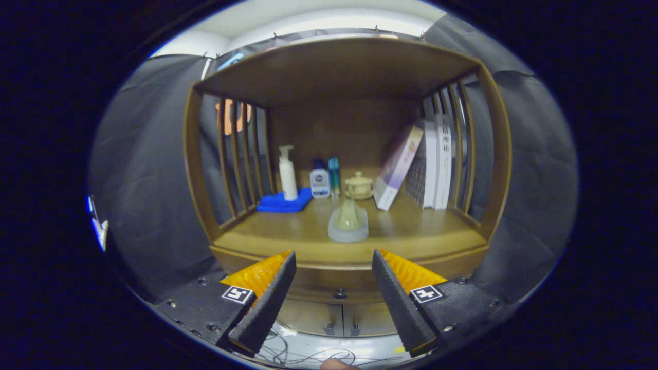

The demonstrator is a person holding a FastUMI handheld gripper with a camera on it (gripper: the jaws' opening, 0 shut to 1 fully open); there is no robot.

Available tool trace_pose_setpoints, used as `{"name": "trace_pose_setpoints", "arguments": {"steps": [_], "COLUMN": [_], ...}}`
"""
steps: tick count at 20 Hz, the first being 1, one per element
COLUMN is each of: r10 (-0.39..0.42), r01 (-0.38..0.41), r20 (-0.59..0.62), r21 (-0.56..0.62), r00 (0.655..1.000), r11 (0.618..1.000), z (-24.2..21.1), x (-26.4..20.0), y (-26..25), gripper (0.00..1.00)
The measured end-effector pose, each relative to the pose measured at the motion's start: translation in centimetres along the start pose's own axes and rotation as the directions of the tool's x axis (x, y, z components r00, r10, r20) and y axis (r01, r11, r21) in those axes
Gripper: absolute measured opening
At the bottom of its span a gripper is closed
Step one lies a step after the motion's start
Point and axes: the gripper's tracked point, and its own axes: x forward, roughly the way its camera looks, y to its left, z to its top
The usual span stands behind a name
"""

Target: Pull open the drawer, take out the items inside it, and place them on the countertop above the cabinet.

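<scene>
Gripper [334, 293] released, fingers spread apart and empty; drawer knob [340, 294] lies between them, just ahead, below the surface [288, 241] front edge

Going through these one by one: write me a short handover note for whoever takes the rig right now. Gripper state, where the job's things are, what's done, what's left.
Hand-held gripper: open, holding nothing, fingers spread in front of the cabinet's lower edge.
Drawer knob: between the fingers, just below the countertop; the drawer front looks shut.
Countertop already carries a pale green item on a clear base near the front, plus a pump bottle, a blue cloth, small bottles, a lidded cup and books further back.
Done: cannot tell whether anything came from the drawer.
Left: grip the knob, pull the drawer open, lift out any contents, set them on the countertop.
</scene>
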Motion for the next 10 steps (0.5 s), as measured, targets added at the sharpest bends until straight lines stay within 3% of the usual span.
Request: {"name": "trace_pose_setpoints", "arguments": {"steps": [4,10], "r10": [0.010,0.103], "r01": [-0.004,-0.092], "r20": [0.105,0.172], "r21": [-0.060,-0.072], "r00": [0.994,0.980], "r11": [0.998,0.993], "z": [7.0,13.6], "x": [-4.1,-9.6], "y": [0.0,1.7], "gripper": [0.97,0.97]}}
